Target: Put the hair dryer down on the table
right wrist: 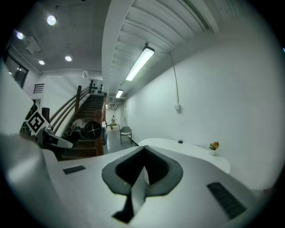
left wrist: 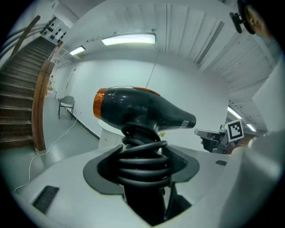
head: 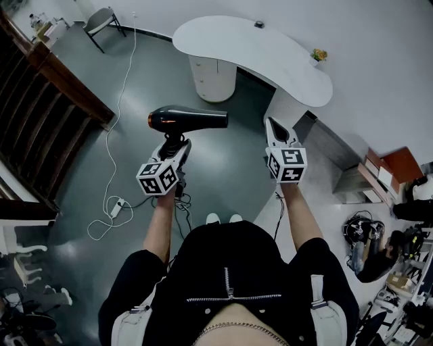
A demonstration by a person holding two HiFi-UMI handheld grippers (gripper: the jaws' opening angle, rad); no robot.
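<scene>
A black hair dryer (head: 189, 119) with an orange rear ring is held up in the air, nozzle pointing right. My left gripper (head: 174, 145) is shut on its handle, which has the black cord coiled round it (left wrist: 141, 158). In the left gripper view the dryer body (left wrist: 142, 109) fills the middle above the jaws. My right gripper (head: 272, 123) is level with it to the right, shut and holding nothing; its jaw tips meet (right wrist: 144, 151). The white curved table (head: 257, 54) stands ahead, beyond both grippers, also seen as the table (right wrist: 187, 149) in the right gripper view.
A white cabinet (head: 213, 78) stands under the table and a small flower pot (head: 318, 55) sits at its right end. A wooden-railed staircase (head: 47, 101) runs along the left. A chair (head: 101, 20) is far left. A white cable and power strip (head: 115, 209) lie on the floor.
</scene>
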